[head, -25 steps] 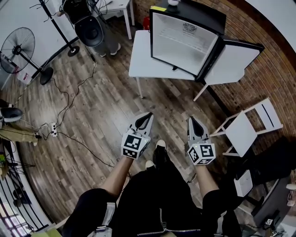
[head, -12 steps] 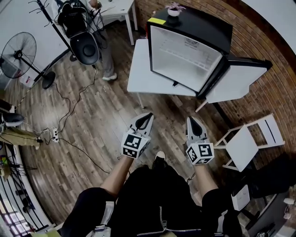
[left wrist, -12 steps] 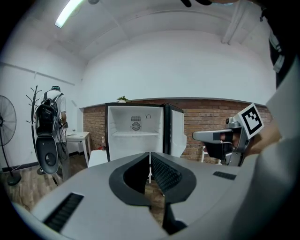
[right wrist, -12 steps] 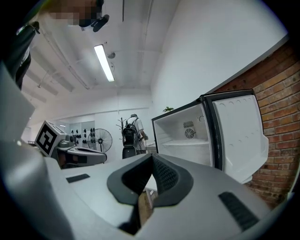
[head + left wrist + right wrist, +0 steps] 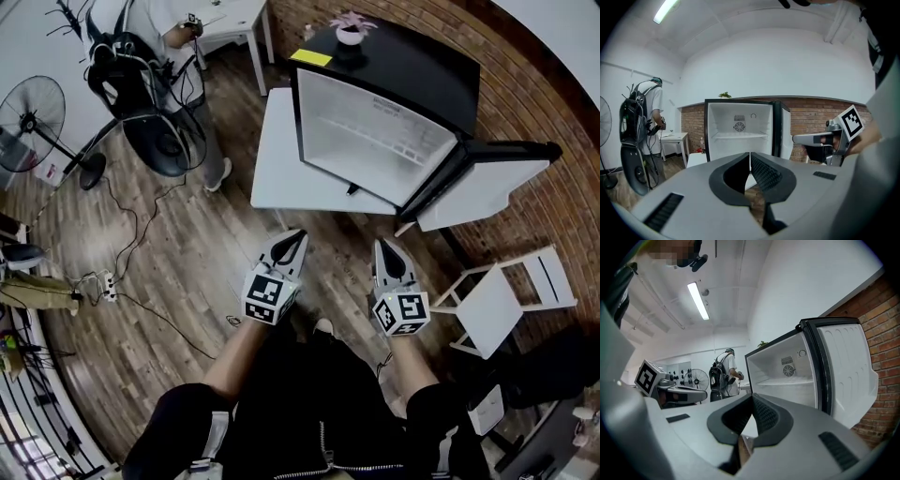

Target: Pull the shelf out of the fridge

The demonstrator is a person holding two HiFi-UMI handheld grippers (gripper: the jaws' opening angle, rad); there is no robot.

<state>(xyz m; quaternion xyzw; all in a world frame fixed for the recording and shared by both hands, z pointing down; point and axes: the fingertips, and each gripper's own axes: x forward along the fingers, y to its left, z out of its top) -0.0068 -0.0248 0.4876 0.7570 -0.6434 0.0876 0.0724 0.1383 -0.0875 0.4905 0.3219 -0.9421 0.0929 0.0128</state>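
Head view, one fridge (image 5: 412, 70), one shelf (image 5: 739, 135), left tool (image 5: 297, 235) and right tool (image 5: 383, 245) pressed together

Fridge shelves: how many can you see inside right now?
1. A single shelf spans the fridge interior just below the rear vent. The lower interior is hidden behind the left gripper, so another may sit there.

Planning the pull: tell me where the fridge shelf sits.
In the left gripper view, the shelf spans the open fridge halfway up, below the rear fan grille.
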